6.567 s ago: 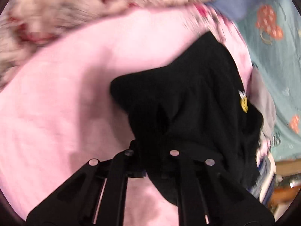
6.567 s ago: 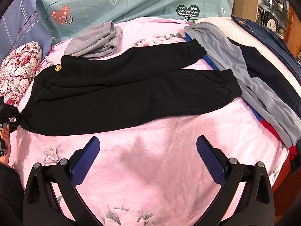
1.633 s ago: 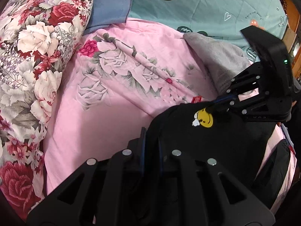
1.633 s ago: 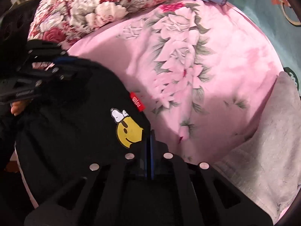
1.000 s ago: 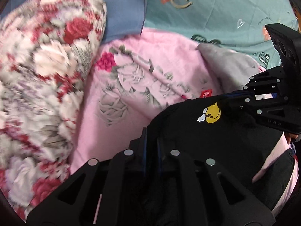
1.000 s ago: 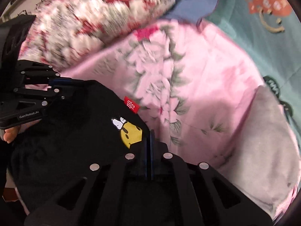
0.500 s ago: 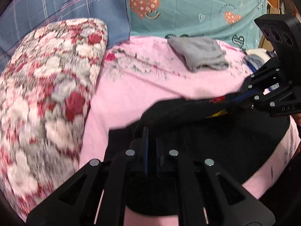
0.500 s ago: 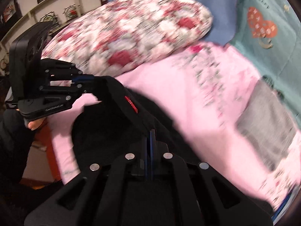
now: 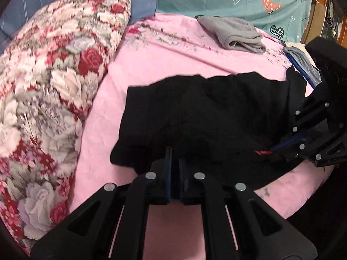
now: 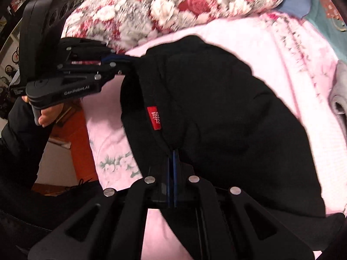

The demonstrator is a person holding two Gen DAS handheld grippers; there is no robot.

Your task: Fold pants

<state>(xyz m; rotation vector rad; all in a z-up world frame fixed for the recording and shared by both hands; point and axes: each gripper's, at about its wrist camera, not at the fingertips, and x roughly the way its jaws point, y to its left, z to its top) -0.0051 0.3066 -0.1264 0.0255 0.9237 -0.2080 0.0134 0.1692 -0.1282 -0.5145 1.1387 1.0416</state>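
Red tag sewn on the black pants, right wrist view: white print "150" over "72", with a line between (reads as 150/72). The same tag shows in the left wrist view as a red sliver, its print too small to read there.

Left gripper body, right wrist view: pale lettering "GenRobot.AI" along its side. A further small line of print at its rear edge is illegible.

Teal bedcover, left wrist view: small arched dark lettering beside a heart, reads roughly "TURN ON WORRY" (uncertain).
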